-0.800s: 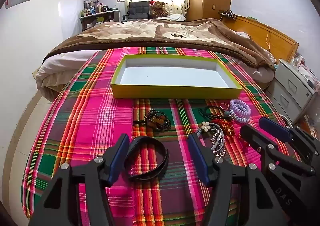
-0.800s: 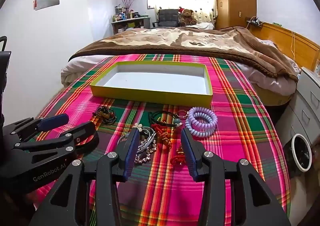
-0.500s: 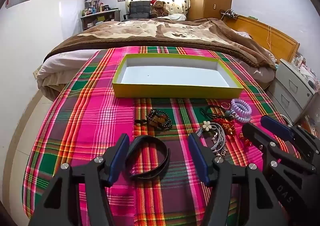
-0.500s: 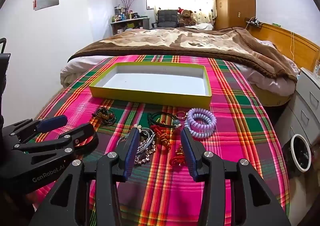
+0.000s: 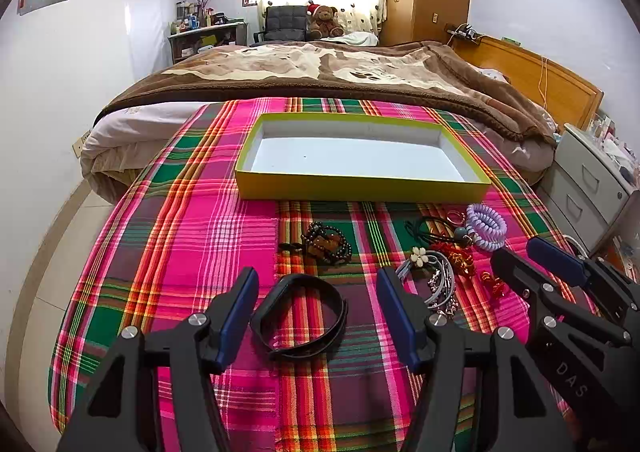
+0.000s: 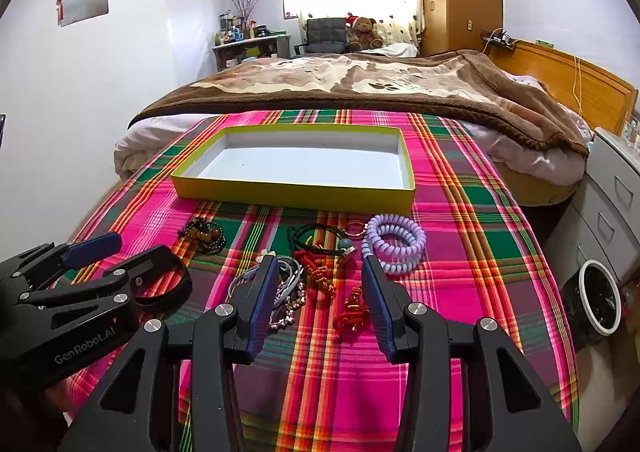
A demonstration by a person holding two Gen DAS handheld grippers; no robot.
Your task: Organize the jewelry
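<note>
- Two gripper cameras look across a bed-side surface covered by a pink, green and orange plaid cloth (image 5: pixel 180 236), with loose jewelry near the camera and a shallow yellow box (image 5: pixel 362 188) beyond it.
- The yellow box has a white inside with nothing in it; in both views it lies flat on the cloth, well apart from the jewelry.
- The left gripper (image 5: pixel 318 314) hangs above the cloth with its jaws wide apart and nothing clamped. A black band bracelet (image 5: pixel 300 318) lies flat on the cloth, seen in the gap between its blue pads.
- The right gripper (image 6: pixel 320 302) also has its jaws apart and holds nothing. Red knotted charms (image 6: pixel 352 310) lie on the cloth in the gap, and a tangle of grey cords and beads (image 6: pixel 286 290) sits by its left pad.
- Only the left view shows the black band bracelet whole; in the right view the left gripper's finger hides part of it.
- Only the right view shows a round white bin (image 6: pixel 600 302) on the floor to the right.
- A lilac coil bracelet (image 6: pixel 394 242) lies just before the box's near right corner; a dark beaded bracelet (image 5: pixel 326 244) lies further left.
- Each view catches the other gripper at its edge.
</note>
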